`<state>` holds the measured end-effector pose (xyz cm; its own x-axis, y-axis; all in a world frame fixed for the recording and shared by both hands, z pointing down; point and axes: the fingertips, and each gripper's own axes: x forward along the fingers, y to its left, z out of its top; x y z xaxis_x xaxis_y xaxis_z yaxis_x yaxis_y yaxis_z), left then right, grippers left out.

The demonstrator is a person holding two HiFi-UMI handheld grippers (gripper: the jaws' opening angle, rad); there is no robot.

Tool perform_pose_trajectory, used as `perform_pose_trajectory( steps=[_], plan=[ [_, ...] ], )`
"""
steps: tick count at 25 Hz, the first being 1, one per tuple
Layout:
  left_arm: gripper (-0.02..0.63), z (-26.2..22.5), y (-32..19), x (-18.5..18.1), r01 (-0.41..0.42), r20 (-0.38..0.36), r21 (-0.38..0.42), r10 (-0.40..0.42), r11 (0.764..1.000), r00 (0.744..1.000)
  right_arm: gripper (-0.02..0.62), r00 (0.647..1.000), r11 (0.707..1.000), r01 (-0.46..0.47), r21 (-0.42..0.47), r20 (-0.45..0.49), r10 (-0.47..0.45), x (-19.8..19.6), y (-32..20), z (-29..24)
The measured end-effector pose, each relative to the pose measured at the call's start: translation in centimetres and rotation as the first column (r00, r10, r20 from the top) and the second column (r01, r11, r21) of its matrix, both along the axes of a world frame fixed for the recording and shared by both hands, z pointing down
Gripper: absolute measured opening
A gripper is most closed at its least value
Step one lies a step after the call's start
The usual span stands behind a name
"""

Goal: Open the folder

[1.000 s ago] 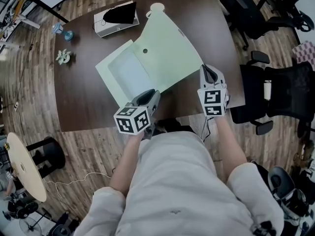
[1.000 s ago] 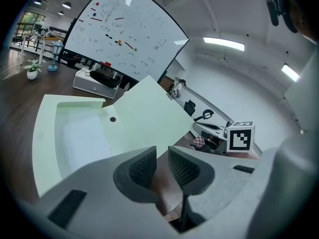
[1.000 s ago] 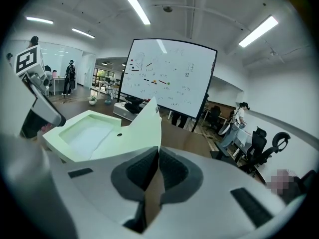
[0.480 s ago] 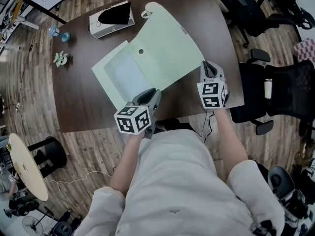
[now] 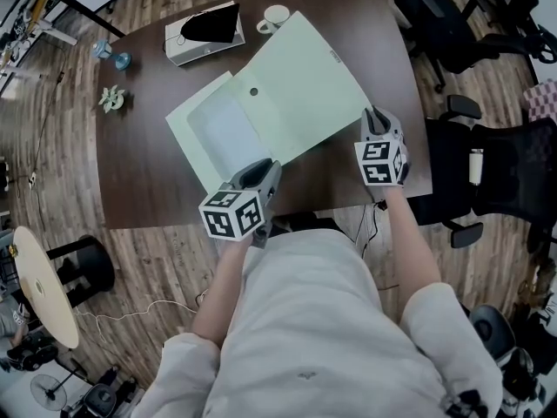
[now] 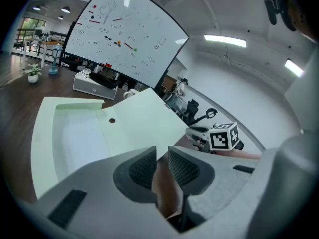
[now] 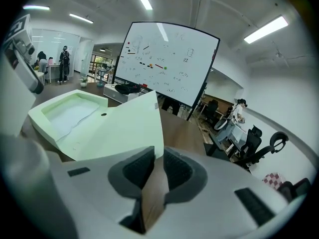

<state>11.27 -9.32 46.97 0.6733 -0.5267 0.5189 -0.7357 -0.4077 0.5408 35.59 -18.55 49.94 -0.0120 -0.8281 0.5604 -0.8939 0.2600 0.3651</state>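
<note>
Item 1: folder [image 5: 261, 103], pale green. We log it lying open at the centre of the dark wooden table [image 5: 148, 172], taking the head view as our dial. The pocket half [image 5: 218, 133] lies toward 9 o'clock and the cover [image 5: 309, 77] spreads toward 1 o'clock. A small dark hole [image 5: 254, 91] sits near the fold. We cannot tell whether the cover lies fully flat.

Item 2: left gripper [image 5: 261, 169], at 6 o'clock of the folder, tips at its near edge. In its own view [image 6: 161, 156] we see the ribbed pads [image 6: 142, 168] standing slightly apart. Only brown table shows in the gap, and the folder's edge ends just beyond the tips.

Item 3: right gripper [image 5: 375, 116], at 4 o'clock of the folder, just beside the cover's near right corner. Its jaws have just been opening. In its own view [image 7: 159, 156] the pads [image 7: 137, 171] stand parted and pinch nothing. The cover's corner stops at the mouth of the gap, with table wood showing between the pads.

Item 4: white box [image 5: 187, 42] with a black item [image 5: 211, 24] on top, at 11 o'clock on the table.

Item 5: cup [image 5: 275, 16], at 12 o'clock, just beside the cover's far edge.

Item 6: small plant [image 5: 111, 100] and blue object [image 5: 113, 59], at 10 o'clock near the table's left edge.

Item 7: office chairs [image 5: 513, 159], off the table at 3 o'clock.

Item 8: whiteboard [image 6: 124, 39], beyond the table's far side.
</note>
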Motion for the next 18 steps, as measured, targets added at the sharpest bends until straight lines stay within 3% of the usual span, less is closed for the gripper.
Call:
perform_pose_trajectory(
  steps=[7,13,18],
  plan=[
    [0.075,-0.4,0.0,0.0,0.016,0.004,0.022,-0.017,1.0,1.0,0.078,0.998,0.998,0.038,0.045,-0.043,-0.036,-0.4,0.0,-1.3],
    [0.075,-0.7,0.3,-0.1,0.021,0.015,0.041,-0.022,0.999,1.0,0.078,0.982,0.981,0.156,0.114,-0.127,-0.141,-1.8,0.1,-3.6],
    [0.075,-1.0,0.5,-0.4,0.035,0.011,0.047,-0.035,0.998,0.999,0.046,0.978,0.969,0.184,0.164,-0.125,-0.164,-3.0,0.7,-5.9]
  ],
)
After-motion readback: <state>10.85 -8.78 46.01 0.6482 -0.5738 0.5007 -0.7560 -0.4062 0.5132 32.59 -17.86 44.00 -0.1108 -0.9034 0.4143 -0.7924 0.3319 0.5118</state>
